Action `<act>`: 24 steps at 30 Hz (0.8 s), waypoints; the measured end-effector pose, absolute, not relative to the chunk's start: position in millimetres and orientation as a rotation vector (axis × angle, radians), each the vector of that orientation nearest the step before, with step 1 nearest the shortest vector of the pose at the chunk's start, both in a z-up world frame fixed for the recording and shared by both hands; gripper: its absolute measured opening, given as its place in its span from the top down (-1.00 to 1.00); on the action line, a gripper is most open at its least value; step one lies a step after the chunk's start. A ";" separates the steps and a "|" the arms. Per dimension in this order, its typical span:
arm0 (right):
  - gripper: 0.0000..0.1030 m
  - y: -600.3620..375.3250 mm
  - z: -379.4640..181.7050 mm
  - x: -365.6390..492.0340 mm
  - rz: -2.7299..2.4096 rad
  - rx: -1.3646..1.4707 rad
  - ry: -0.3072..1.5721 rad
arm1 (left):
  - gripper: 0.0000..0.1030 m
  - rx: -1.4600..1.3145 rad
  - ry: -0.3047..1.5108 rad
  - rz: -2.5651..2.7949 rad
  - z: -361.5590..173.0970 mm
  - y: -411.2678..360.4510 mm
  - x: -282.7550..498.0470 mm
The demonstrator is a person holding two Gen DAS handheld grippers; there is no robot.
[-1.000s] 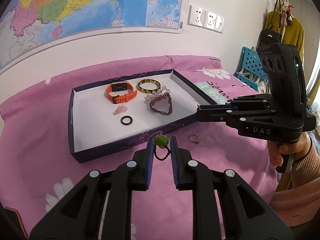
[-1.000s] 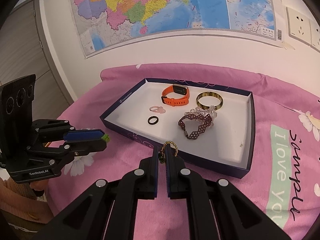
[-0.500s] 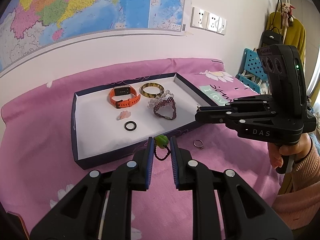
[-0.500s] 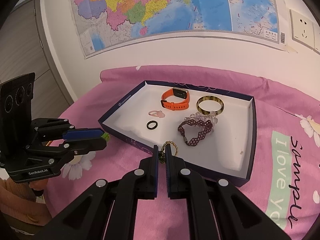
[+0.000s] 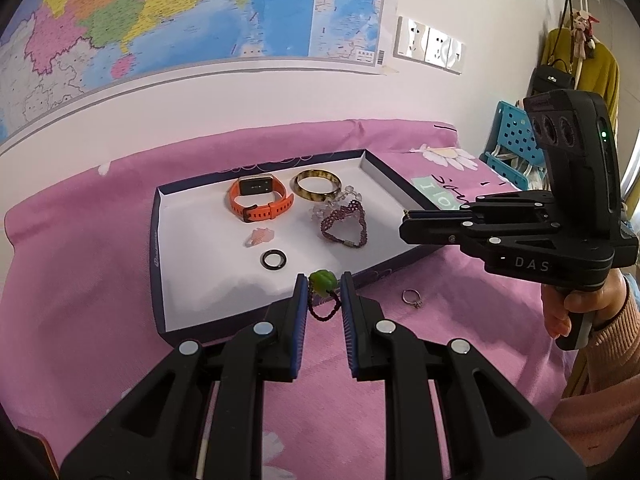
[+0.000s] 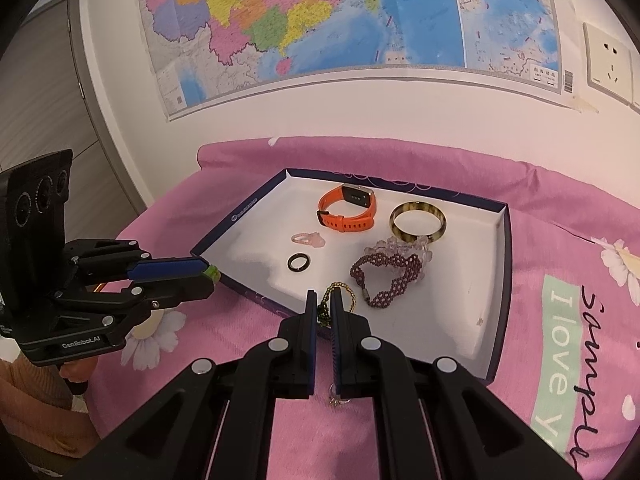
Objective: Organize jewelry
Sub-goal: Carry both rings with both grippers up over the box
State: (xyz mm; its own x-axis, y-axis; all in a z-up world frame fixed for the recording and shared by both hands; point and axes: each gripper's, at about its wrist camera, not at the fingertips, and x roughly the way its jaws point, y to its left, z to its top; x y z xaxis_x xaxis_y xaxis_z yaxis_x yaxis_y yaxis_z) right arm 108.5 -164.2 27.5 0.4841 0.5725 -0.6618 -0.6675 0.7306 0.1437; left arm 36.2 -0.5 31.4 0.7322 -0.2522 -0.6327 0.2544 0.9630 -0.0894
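A dark-blue tray (image 5: pixel 157 240) with a white floor lies on the pink cloth. It holds an orange watch (image 5: pixel 259 200), an amber bangle (image 5: pixel 318 185), a purple beaded bracelet (image 5: pixel 345 225), a pink ring (image 5: pixel 259 237) and a black ring (image 5: pixel 274 260). My left gripper (image 5: pixel 324 286) is shut on a green bead with a dark cord (image 5: pixel 322 280), just in front of the tray's near wall. My right gripper (image 6: pixel 323 307) is shut on a gold bead chain (image 6: pixel 340 292) above the tray's near wall (image 6: pixel 256 298). A silver ring (image 5: pixel 412 298) lies on the cloth.
The pink flowered cloth (image 5: pixel 80 280) covers the surface up to a white wall with a map (image 6: pixel 320 20) and sockets (image 5: pixel 430 46). A blue crate (image 5: pixel 516 148) and hanging clothes (image 5: pixel 592 68) stand at the right. A door (image 6: pixel 40 80) is at the left.
Both grippers have drawn back and risen a little with their pieces held. The tray and the silver ring look farther off in both views.
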 end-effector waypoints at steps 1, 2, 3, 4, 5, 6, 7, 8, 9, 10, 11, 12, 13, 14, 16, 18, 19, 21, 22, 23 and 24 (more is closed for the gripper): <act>0.90 -163.8 27.6 109.8 0.758 -0.139 0.750 | 0.67 0.002 0.695 -0.277 31.6 -0.2 36.9; 0.90 -162.9 27.7 110.8 0.758 -0.140 0.750 | 0.67 0.001 0.696 -0.277 31.4 0.2 37.9; 0.90 -162.8 27.5 111.3 0.758 -0.141 0.749 | 0.67 -0.001 0.696 -0.276 31.4 0.6 38.4; 0.90 -161.8 27.5 112.4 0.758 -0.142 0.749 | 0.67 -0.001 0.696 -0.276 31.6 0.9 39.3; 0.90 -161.8 27.3 111.9 0.759 -0.142 0.748 | 0.67 0.001 0.696 -0.276 31.5 1.0 39.9; 0.90 -161.5 27.0 111.9 0.759 -0.143 0.748 | 0.67 0.002 0.696 -0.276 31.6 1.0 40.4; 0.90 -161.3 26.9 111.9 0.758 -0.143 0.748 | 0.67 0.002 0.696 -0.275 31.8 1.1 40.7; 0.90 -161.1 26.9 112.0 0.759 -0.143 0.748 | 0.67 0.003 0.695 -0.276 31.9 0.9 41.0; 0.90 -160.7 26.9 112.3 0.758 -0.143 0.747 | 0.67 0.003 0.694 -0.275 31.9 0.8 41.1; 0.90 -160.5 26.8 112.5 0.757 -0.143 0.747 | 0.67 0.003 0.695 -0.274 31.8 0.8 40.7; 0.90 -160.7 26.4 112.4 0.757 -0.142 0.747 | 0.67 0.003 0.696 -0.274 31.7 1.1 41.8; 0.90 -160.6 26.3 112.3 0.757 -0.142 0.748 | 0.67 0.002 0.696 -0.274 32.0 1.3 43.3; 0.90 -160.0 25.9 112.9 0.757 -0.142 0.748 | 0.67 0.003 0.696 -0.273 31.8 1.3 43.7; 0.90 -159.9 25.9 112.9 0.757 -0.143 0.747 | 0.67 0.002 0.697 -0.273 32.2 1.5 44.7; 0.90 -159.4 25.5 113.4 0.757 -0.143 0.747 | 0.67 0.002 0.698 -0.271 32.1 1.6 46.0; 0.90 -158.6 24.9 114.1 0.755 -0.146 0.746 | 0.67 0.001 0.700 -0.271 32.0 1.4 47.7; 0.90 -158.1 24.5 115.1 0.755 -0.147 0.747 | 0.67 0.002 0.701 -0.270 32.3 1.2 47.9; 0.90 -157.4 23.3 117.1 0.755 -0.148 0.748 | 0.67 0.004 0.702 -0.269 32.1 0.8 49.3; 0.90 -157.1 23.0 118.0 0.755 -0.149 0.748 | 0.67 0.005 0.701 -0.268 32.3 0.6 49.9; 0.90 -156.7 22.8 119.1 0.755 -0.150 0.748 | 0.67 0.006 0.700 -0.268 32.3 0.5 49.5; 0.90 -156.6 22.6 119.8 0.755 -0.150 0.748 | 0.67 0.006 0.700 -0.268 32.5 0.6 50.1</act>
